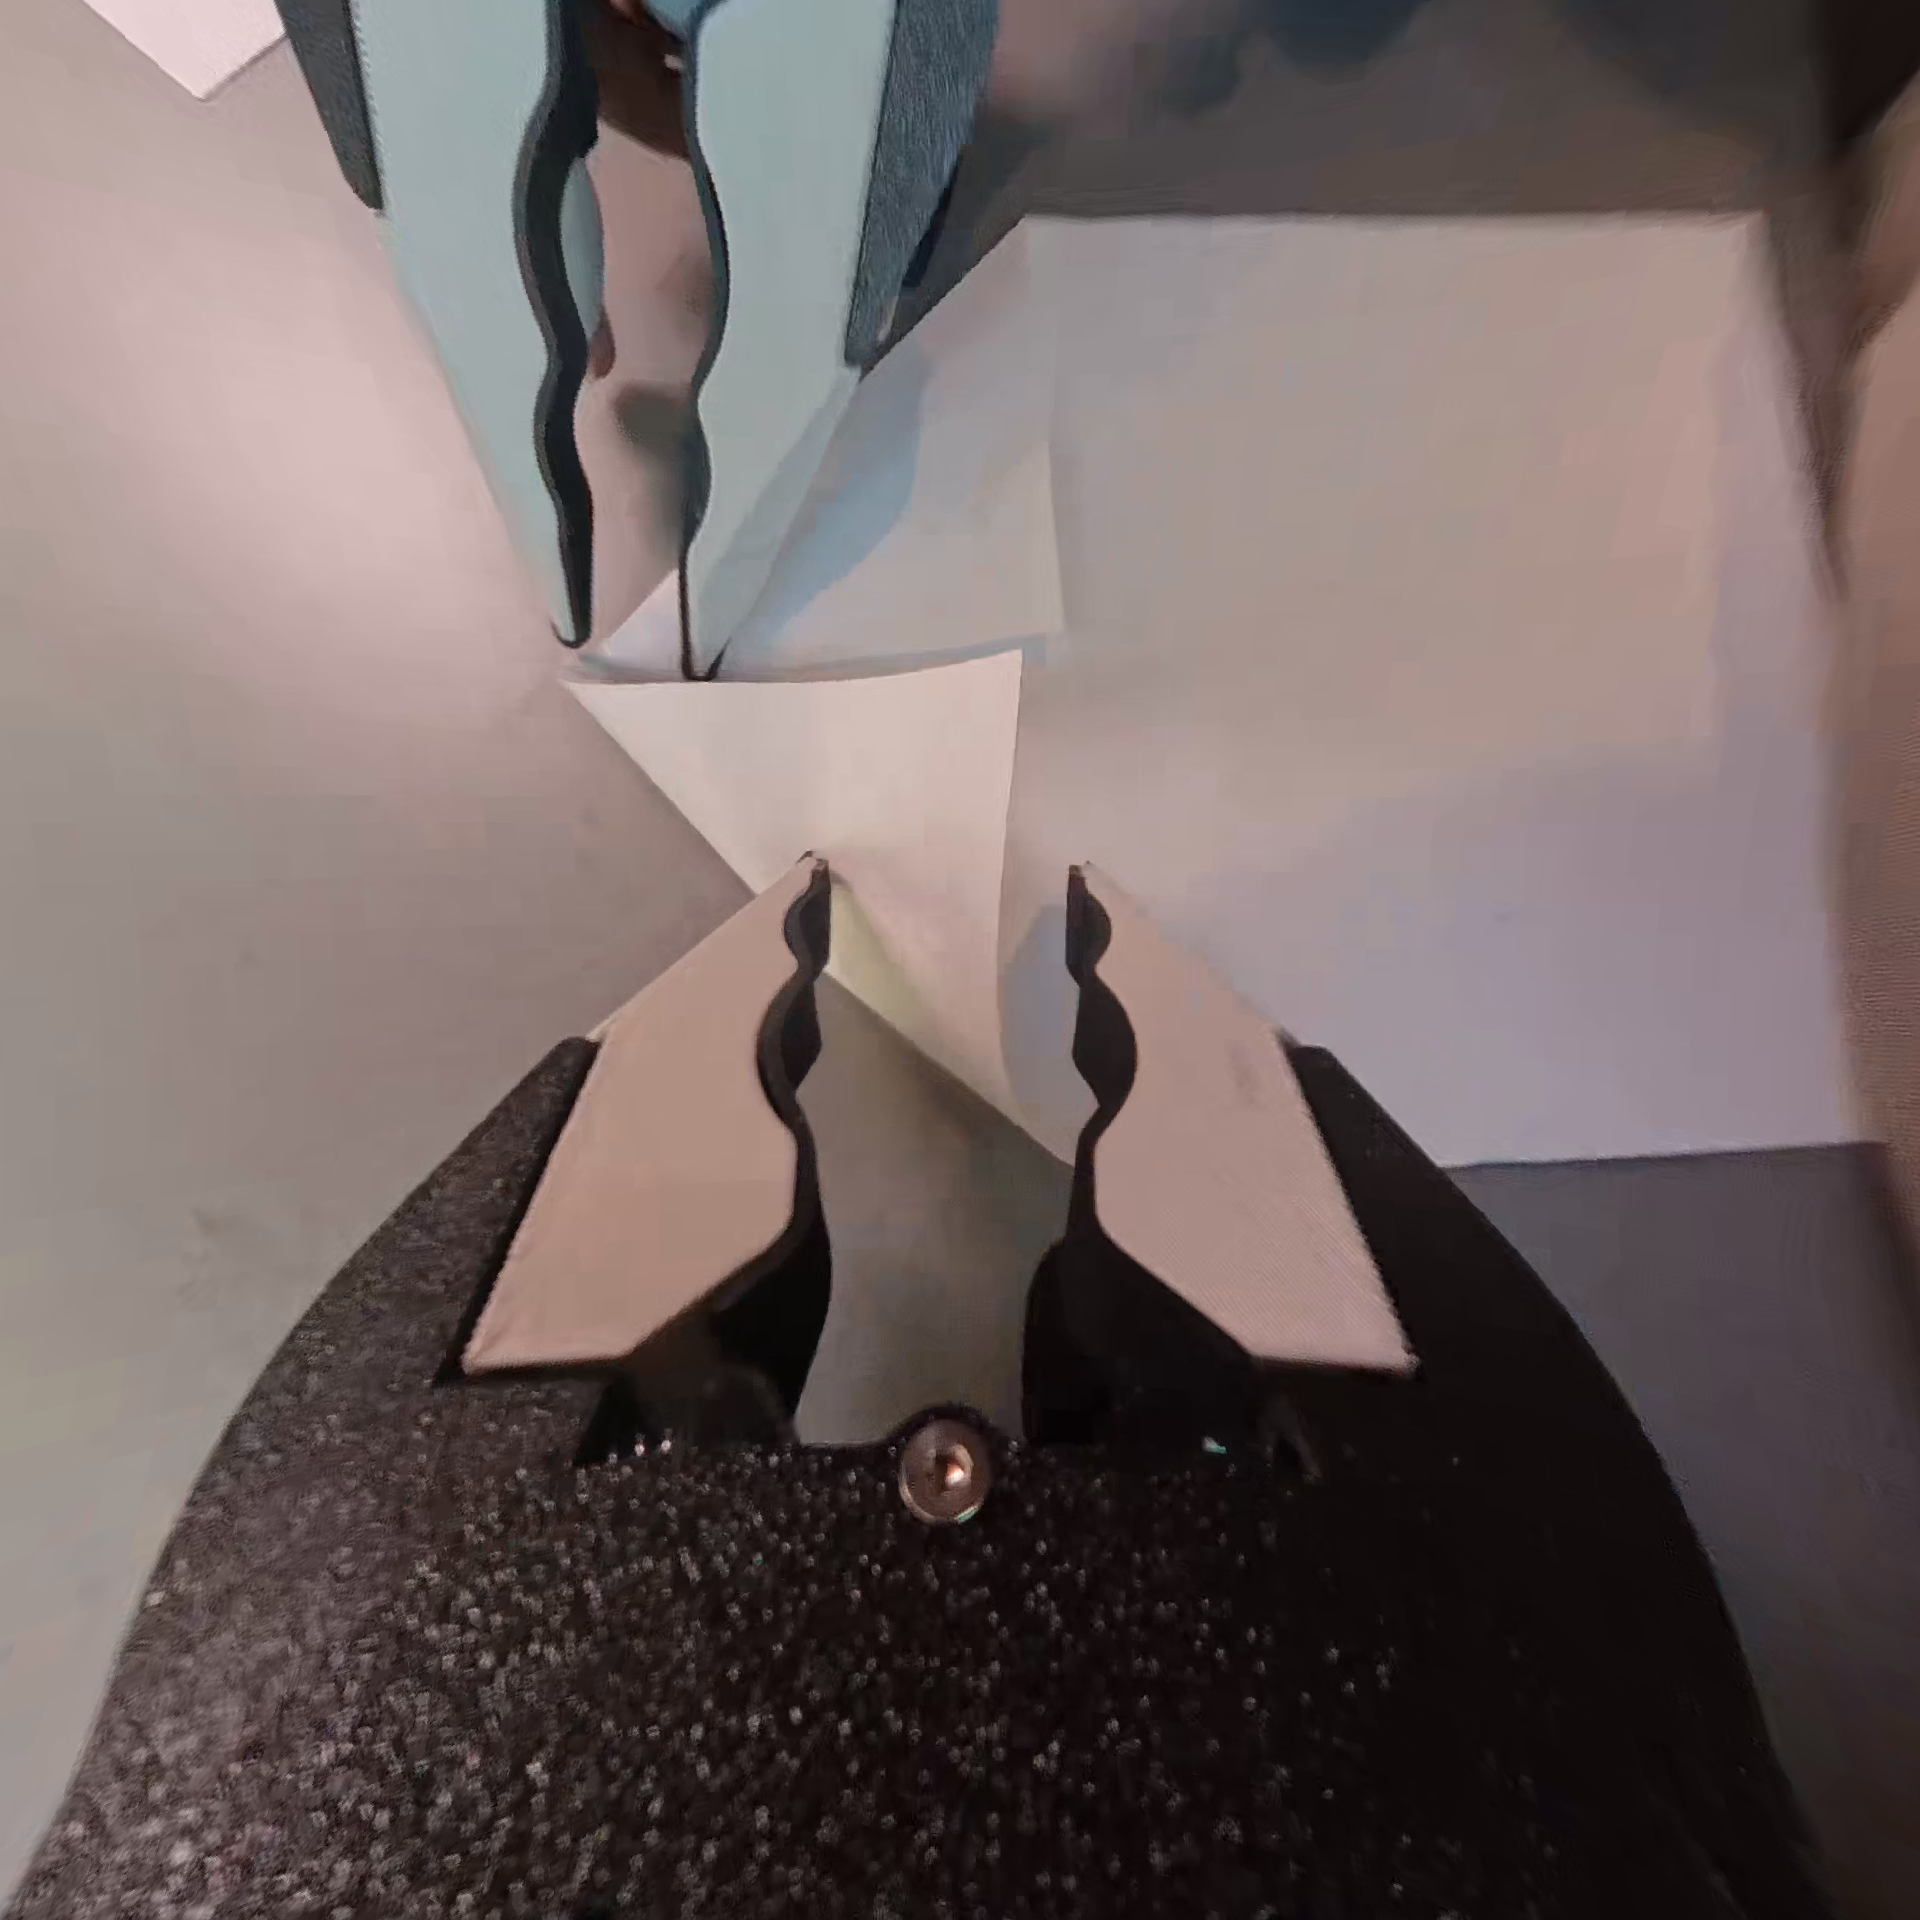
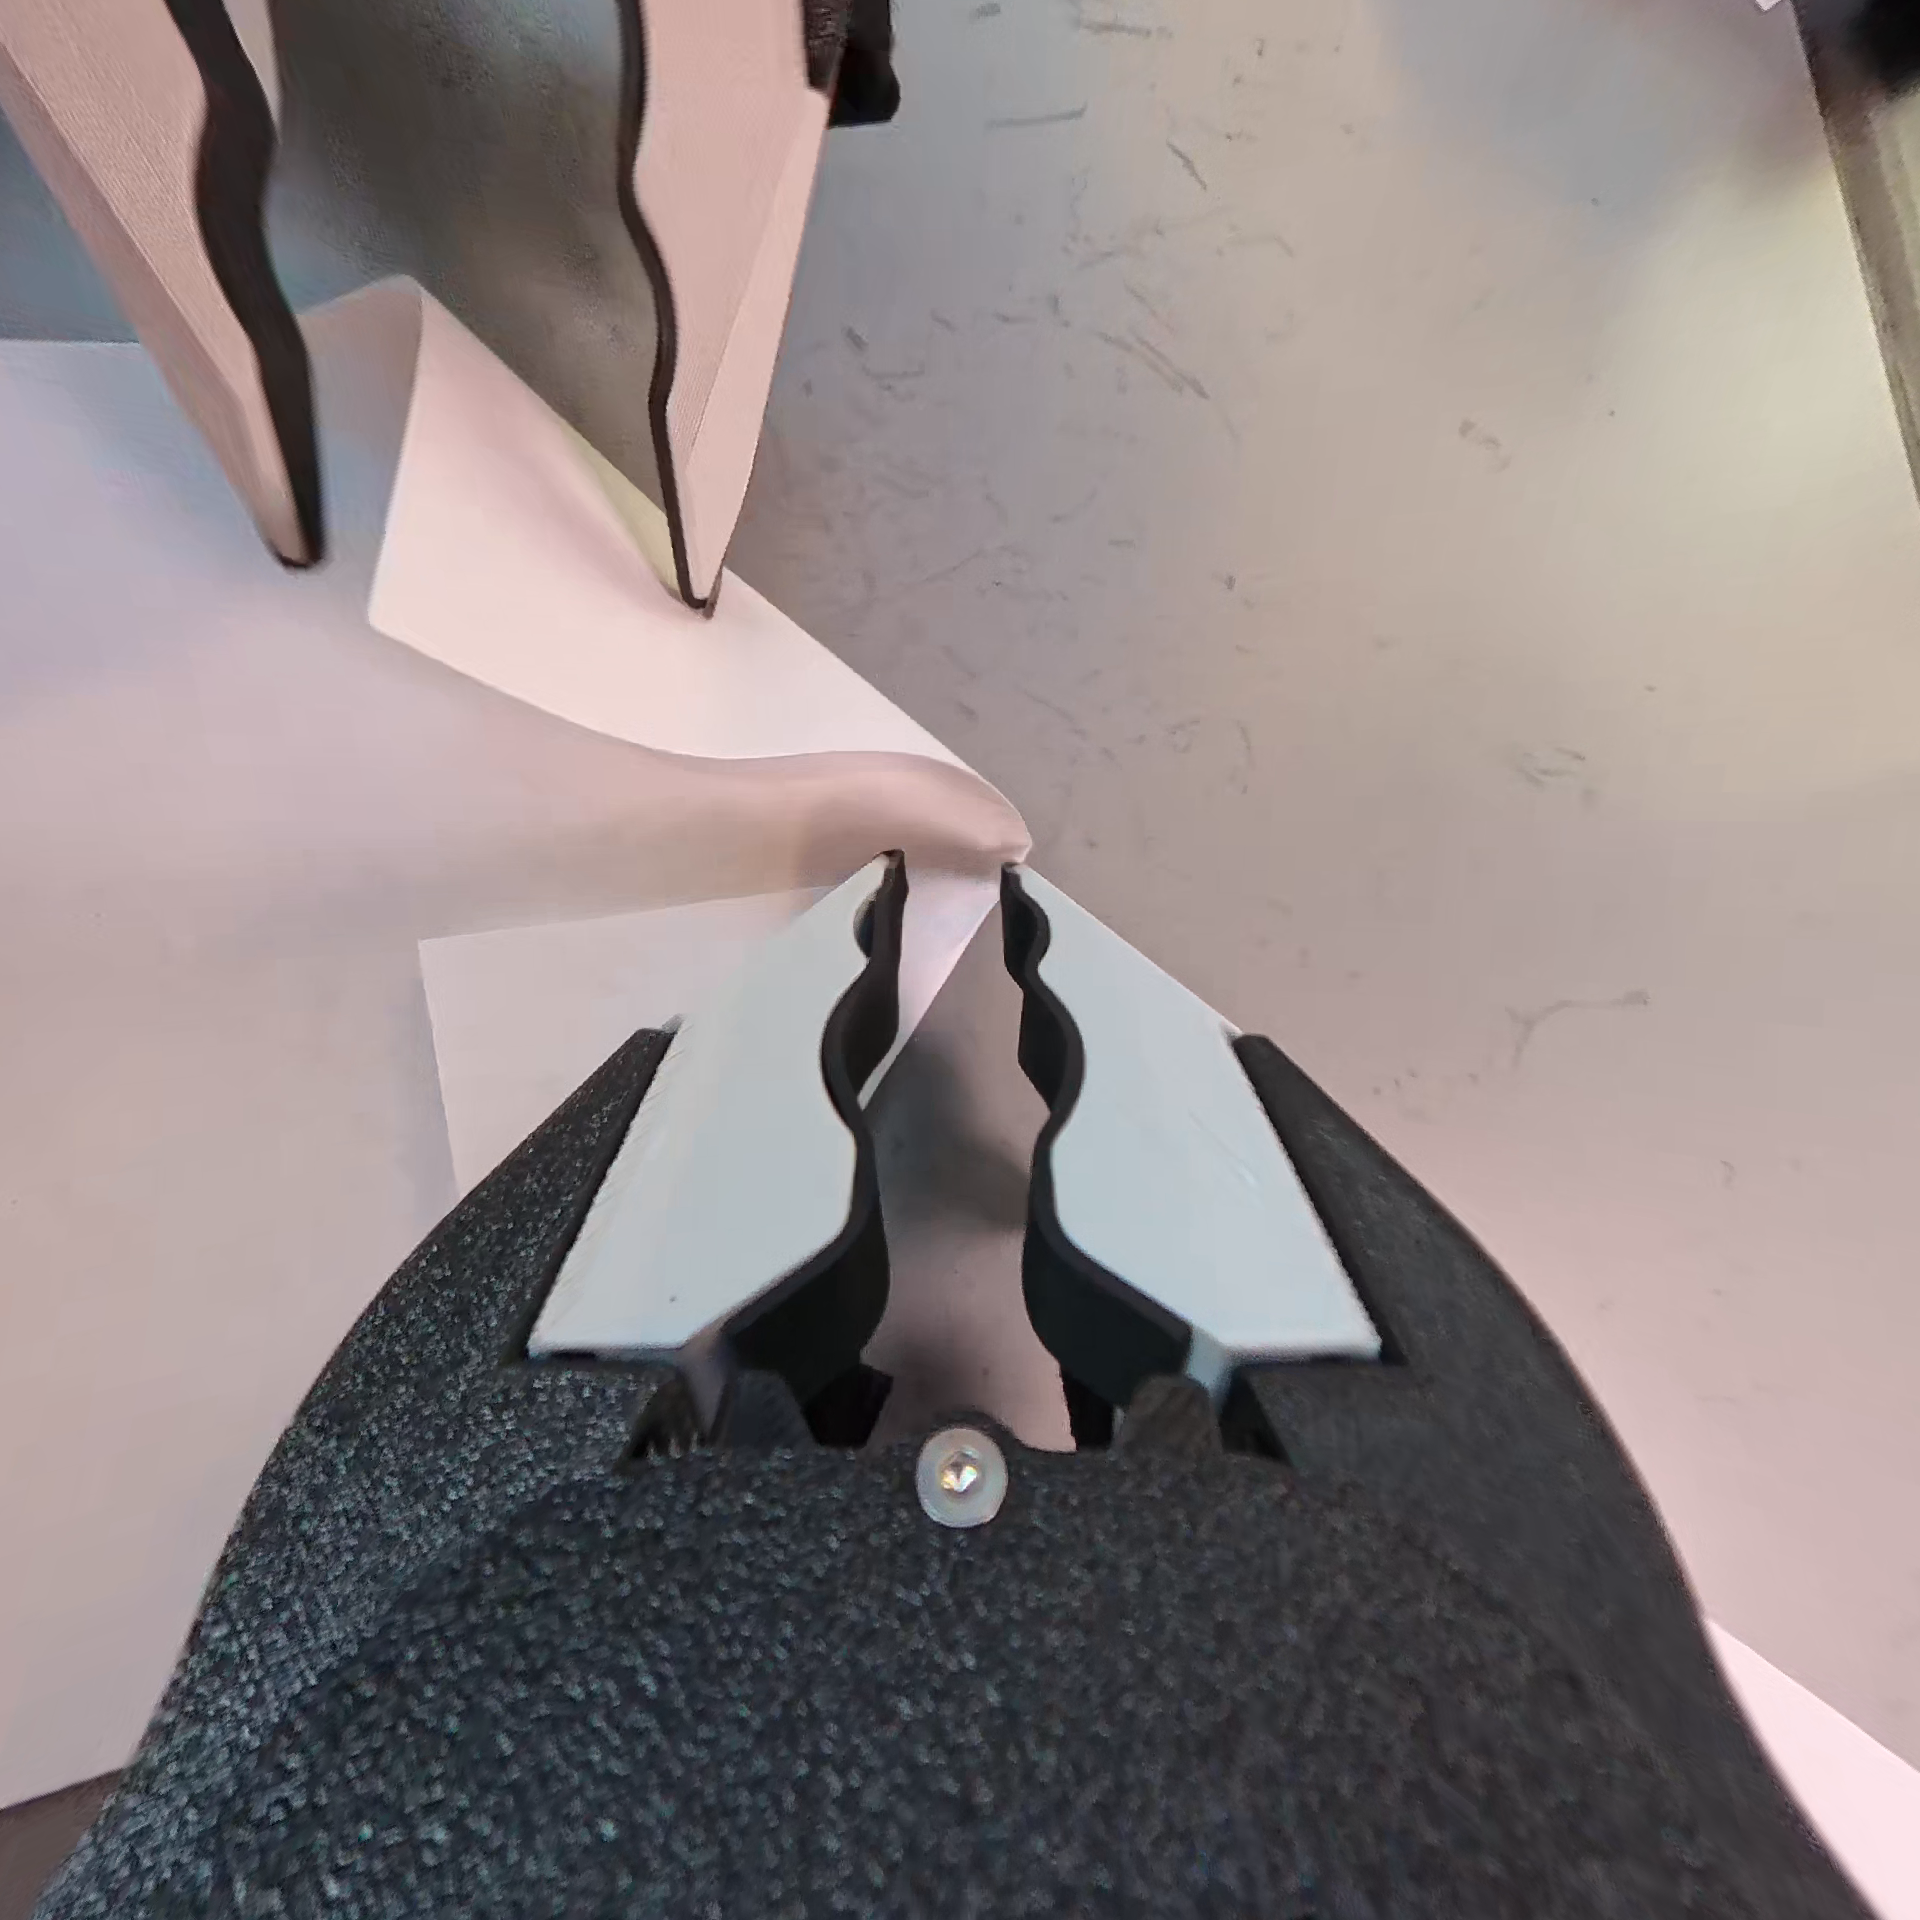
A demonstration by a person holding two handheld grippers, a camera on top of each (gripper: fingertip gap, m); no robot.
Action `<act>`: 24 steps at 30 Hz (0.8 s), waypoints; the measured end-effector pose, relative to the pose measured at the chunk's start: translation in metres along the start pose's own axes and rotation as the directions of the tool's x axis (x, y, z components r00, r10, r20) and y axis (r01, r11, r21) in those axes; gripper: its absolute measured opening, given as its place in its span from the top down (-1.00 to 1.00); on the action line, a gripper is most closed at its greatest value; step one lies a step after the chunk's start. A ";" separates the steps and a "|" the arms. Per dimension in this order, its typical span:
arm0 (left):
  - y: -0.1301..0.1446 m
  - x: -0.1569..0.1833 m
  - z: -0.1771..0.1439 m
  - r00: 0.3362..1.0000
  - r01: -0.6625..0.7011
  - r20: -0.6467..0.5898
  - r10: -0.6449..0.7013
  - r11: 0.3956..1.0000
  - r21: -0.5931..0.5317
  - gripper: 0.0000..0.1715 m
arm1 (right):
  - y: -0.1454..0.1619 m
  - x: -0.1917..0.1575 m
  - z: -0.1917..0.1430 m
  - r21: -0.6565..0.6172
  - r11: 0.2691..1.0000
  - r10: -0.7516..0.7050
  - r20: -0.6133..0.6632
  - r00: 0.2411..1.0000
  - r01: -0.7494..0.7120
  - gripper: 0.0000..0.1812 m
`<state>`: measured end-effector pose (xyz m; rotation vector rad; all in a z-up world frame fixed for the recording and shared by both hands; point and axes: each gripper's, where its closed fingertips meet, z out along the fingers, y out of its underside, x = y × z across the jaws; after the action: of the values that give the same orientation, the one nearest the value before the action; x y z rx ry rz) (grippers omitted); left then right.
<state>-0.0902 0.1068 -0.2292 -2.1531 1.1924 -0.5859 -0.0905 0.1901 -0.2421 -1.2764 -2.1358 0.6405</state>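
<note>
A white sheet of paper (image 1: 1351, 623) (image 2: 156, 831) lies on a grey table, with two corner flaps folded over it. My left gripper (image 1: 948, 868), with beige fingers, is open. Its tips rest on one folded flap (image 1: 862, 758), and the left fingertip sits at the fold edge. It also shows in the right wrist view (image 2: 499, 580) at the top left, standing on that flap (image 2: 540, 644). My right gripper (image 2: 952, 864), with light blue fingers, is open with a narrow gap. It straddles the rounded fold where the flaps meet. It shows in the left wrist view (image 1: 634, 655) touching the paper.
The table (image 2: 1351, 623) is grey and scratched, and it extends to the right of the paper. A dark surface (image 1: 1662, 1299) lies beyond the paper's near edge. Another white sheet (image 1: 197, 42) is at the far left corner. A metal rail (image 2: 1881, 208) runs along the right.
</note>
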 end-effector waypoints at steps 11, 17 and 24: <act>-0.029 -0.094 -0.042 0.810 0.581 -0.329 -0.485 0.741 0.339 0.76 | 0.000 -0.005 0.001 0.005 1.000 0.011 0.063 0.998 -0.012 0.93; -0.001 -0.083 -0.008 0.930 0.360 -0.127 -0.344 0.921 0.147 1.00 | 0.000 -0.008 0.002 0.000 1.000 0.001 0.081 0.997 -0.001 0.98; -0.025 -0.059 0.010 0.955 0.285 -0.139 -0.263 0.943 0.173 1.00 | 0.000 -0.008 0.002 0.004 1.000 -0.011 0.072 0.997 0.010 1.00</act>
<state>-0.0984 0.1708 -0.2239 -2.1567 0.8554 -0.9168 -0.0887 0.1821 -0.2451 -1.2572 -2.1973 0.6949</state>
